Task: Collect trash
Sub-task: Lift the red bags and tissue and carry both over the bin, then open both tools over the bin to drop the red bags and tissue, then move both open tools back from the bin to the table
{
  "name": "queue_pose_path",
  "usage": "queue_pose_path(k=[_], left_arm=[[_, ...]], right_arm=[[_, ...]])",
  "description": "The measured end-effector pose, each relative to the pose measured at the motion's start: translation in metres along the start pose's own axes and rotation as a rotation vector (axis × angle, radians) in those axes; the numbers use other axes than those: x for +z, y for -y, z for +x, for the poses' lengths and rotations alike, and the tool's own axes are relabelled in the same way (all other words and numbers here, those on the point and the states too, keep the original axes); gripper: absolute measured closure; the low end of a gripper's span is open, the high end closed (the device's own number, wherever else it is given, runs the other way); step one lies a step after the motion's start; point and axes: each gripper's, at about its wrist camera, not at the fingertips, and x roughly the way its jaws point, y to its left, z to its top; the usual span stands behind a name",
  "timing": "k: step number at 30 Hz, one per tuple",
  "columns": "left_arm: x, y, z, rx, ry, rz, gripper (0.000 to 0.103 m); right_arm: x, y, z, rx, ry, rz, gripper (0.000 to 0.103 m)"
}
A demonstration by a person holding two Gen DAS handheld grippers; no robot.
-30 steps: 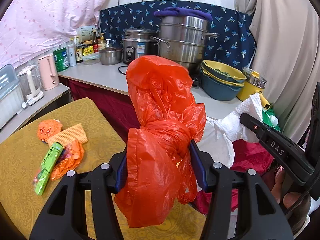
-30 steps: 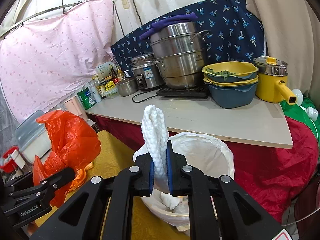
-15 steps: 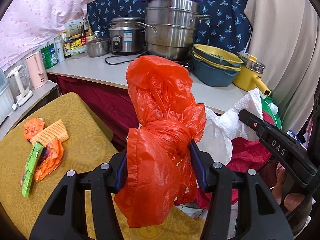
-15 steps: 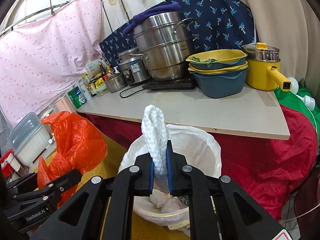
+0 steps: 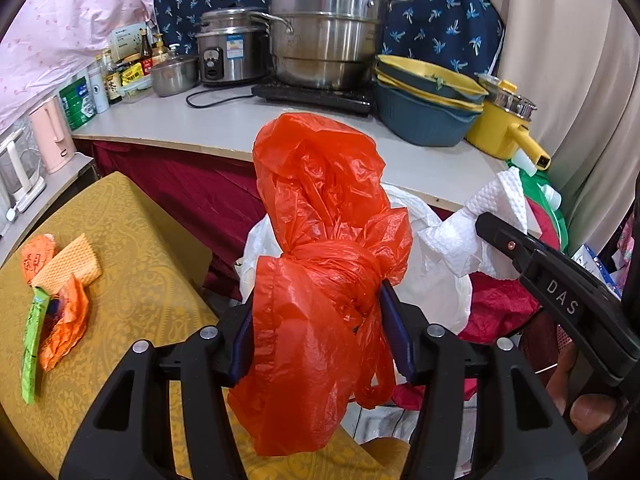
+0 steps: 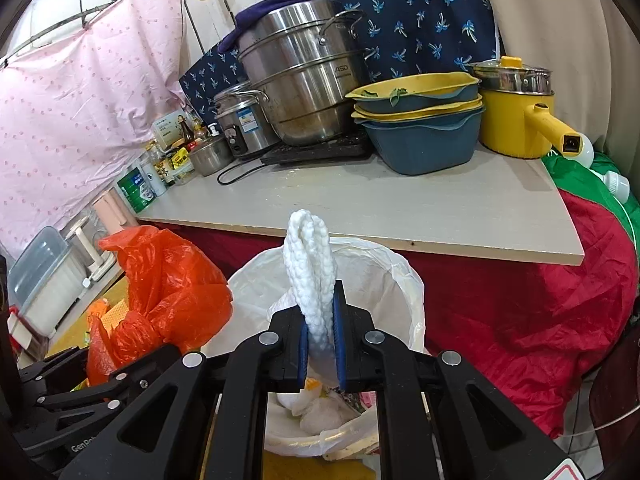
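My left gripper [image 5: 320,332] is shut on a crumpled orange plastic bag [image 5: 320,248] and holds it in the air at the table's edge, just before the bin. My right gripper [image 6: 320,344] is shut on a folded white paper towel [image 6: 310,272] and holds it over the open trash bin [image 6: 404,300], which has a white liner and some trash inside. The bag also shows in the right wrist view [image 6: 168,292]; the towel also shows in the left wrist view [image 5: 480,224]. More trash lies on the yellow table [image 5: 132,264]: an orange wrapper [image 5: 64,328], a green packet [image 5: 34,340], a wafer-like piece [image 5: 68,266].
A grey counter [image 6: 360,204] stands behind the bin with a steel steamer pot [image 6: 304,72], a rice cooker [image 5: 230,52], stacked blue and yellow basins [image 6: 420,120], a yellow pot [image 6: 516,120] and bottles. Red cloth [image 6: 520,320] hangs under the counter to the right of the bin.
Both grippers have moved forward and closer to the bin and counter, each still holding its item. The table trash has slid leftward in the left wrist view.
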Motion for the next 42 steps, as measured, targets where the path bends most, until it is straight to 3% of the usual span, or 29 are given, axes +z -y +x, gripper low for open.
queue_pose_path(k=[5,12,28,42], left_arm=[[0.003,0.002,0.015,-0.007,-0.012,-0.005,0.049],[0.008,-0.004,0.022,0.012,0.004,-0.034,0.030],[0.007,-0.035,-0.007,0.034,0.035,-0.098,0.028],[-0.002,-0.083,-0.064,0.095,0.112,-0.166,0.023]], right_arm=[[0.000,0.004,0.012,-0.003,-0.015,0.000,0.091],[0.002,0.003,0.021,-0.001,-0.005,-0.003,0.078],[0.007,-0.026,-0.002,0.017,0.039,-0.033,0.066],[0.010,-0.088,-0.035,0.060,0.081,-0.111,0.060]])
